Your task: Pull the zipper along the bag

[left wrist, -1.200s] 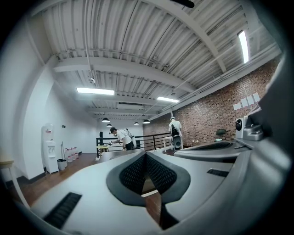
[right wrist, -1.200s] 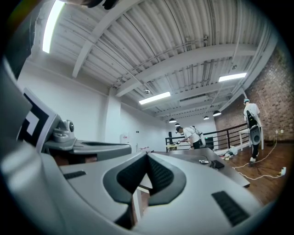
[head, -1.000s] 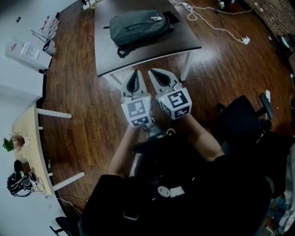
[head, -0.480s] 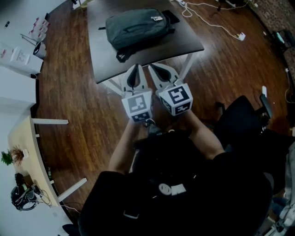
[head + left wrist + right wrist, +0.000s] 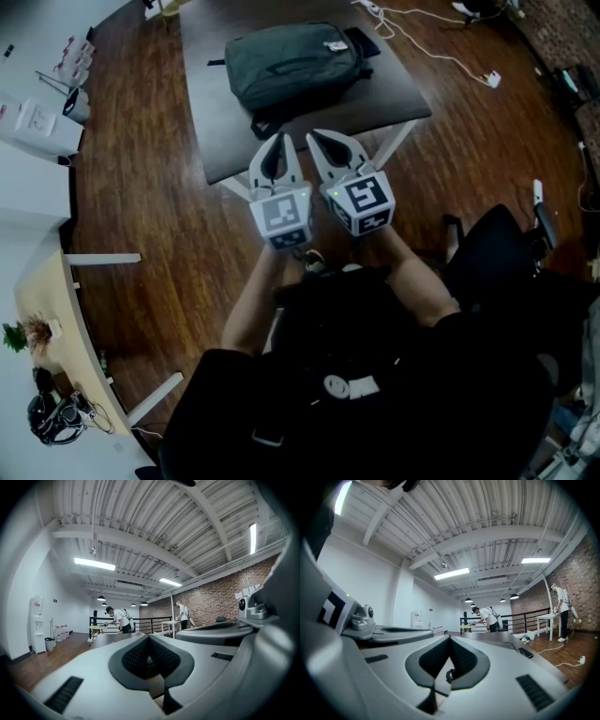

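Note:
A dark grey-green backpack (image 5: pixel 295 64) lies flat on the dark table (image 5: pixel 394 94), toward its far side. Both grippers are held side by side in front of the person and point level at the table. My left gripper (image 5: pixel 275 141) and right gripper (image 5: pixel 314 137) reach the table's front edge in the head view, well short of the bag. In the left gripper view, the left gripper (image 5: pixel 149 637) has its jaws closed tip to tip with nothing between them. The right gripper (image 5: pixel 450 639) looks the same in its own view. The bag's zipper is too small to make out.
A small black flat object (image 5: pixel 361 42) lies on the table beside the bag. White cables (image 5: pixel 441 47) trail over the wooden floor at the back right. A black chair (image 5: pixel 497 253) stands at the right, a light desk (image 5: pixel 56 319) and white units (image 5: pixel 37 122) at the left. People (image 5: pixel 119 618) work far behind.
Both grippers have moved forward together toward the table, and their tips now overlap its front edge. The jaws stayed shut and empty.

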Available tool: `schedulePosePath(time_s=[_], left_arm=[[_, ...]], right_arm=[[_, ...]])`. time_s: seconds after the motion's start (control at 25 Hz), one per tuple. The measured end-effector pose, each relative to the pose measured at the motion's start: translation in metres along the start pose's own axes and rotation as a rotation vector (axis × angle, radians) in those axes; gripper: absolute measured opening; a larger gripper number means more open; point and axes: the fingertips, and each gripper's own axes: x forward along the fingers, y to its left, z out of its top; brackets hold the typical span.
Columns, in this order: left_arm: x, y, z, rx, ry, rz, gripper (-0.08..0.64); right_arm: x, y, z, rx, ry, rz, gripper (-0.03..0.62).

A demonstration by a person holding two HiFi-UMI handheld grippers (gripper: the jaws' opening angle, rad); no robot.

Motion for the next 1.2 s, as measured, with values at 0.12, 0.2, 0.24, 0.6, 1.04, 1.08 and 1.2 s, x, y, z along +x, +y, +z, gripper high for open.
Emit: schedulePosePath(time_s=[0.12, 0.2, 0.24, 0.6, 1.04, 1.08, 1.2], left_arm=[[0.003, 0.01, -0.002, -0.004, 0.006, -0.004, 0.006], [0.003, 0.013, -0.003, -0.015, 0.01, -0.012, 0.006], [0.004, 0.015, -0.003, -0.018, 0.009, -0.014, 0.006], [0.025, 0.023, -0.002, -0.019, 0.004, -0.009, 0.006], [0.101, 0.033, 0.005, -0.001, 0.01, 0.038, 0.006], [0.111, 0.033, 0.004, 0.0, 0.012, 0.042, 0.006], [0.133, 0.035, 0.001, 0.002, 0.018, 0.058, 0.006]], right_arm=[[0.008, 0.003, -0.001, -0.009, 0.007, -0.009, 0.006], [0.011, 0.003, 0.0, -0.011, 0.006, -0.017, 0.006], [0.013, 0.002, 0.001, -0.012, 0.004, -0.02, 0.006], [0.032, -0.01, 0.002, -0.018, 0.006, -0.017, 0.007], [0.088, -0.062, 0.005, -0.01, 0.002, 0.031, 0.006], [0.094, -0.069, 0.005, -0.008, 0.003, 0.035, 0.006], [0.11, -0.085, 0.005, -0.001, 0.006, 0.05, 0.006]])
